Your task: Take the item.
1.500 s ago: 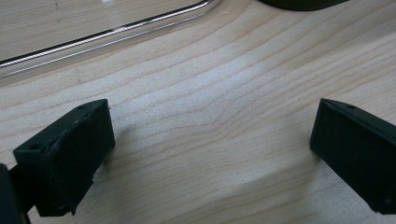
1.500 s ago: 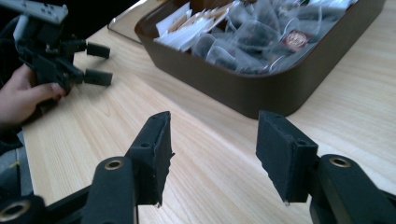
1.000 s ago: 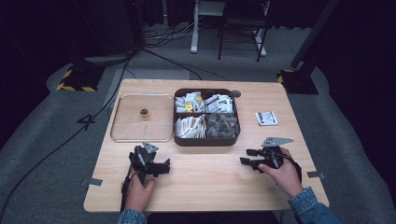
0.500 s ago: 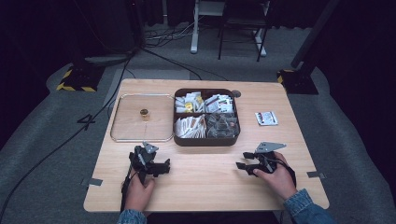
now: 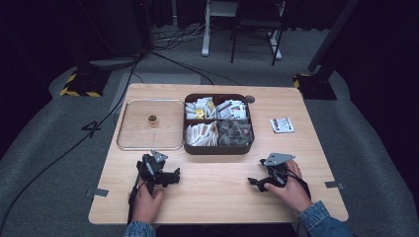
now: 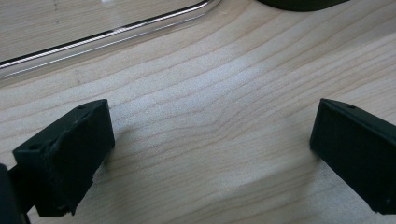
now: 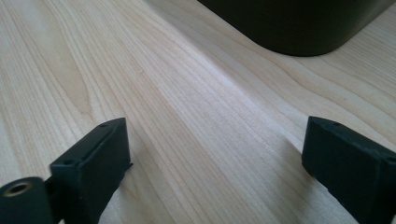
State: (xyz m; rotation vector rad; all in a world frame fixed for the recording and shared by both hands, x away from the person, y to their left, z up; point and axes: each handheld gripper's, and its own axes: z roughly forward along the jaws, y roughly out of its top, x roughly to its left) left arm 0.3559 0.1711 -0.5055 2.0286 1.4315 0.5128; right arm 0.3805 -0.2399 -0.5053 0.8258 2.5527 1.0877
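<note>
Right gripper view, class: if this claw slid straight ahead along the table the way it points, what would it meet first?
Probably the dark compartment box, whose rounded corner lies ahead and slightly right. The right claw is open over bare table, nothing between. Depth is uncertain, so it might just graze that corner.

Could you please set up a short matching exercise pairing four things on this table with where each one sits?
Things:
1. clear tray
2. dark divided box
3. loose packet
4. small gold knob

Places:
A. alone on the wood, right of the box
B. middle of the table, full of packets
C. inside the clear tray
D. left of the box

Pairs: 1-D, 2-B, 3-A, 4-C
</note>
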